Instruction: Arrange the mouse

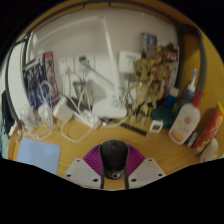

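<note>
The mouse [114, 157] sits between the tool's [114, 172] fingers, cables [85, 112] lying beyond.
</note>
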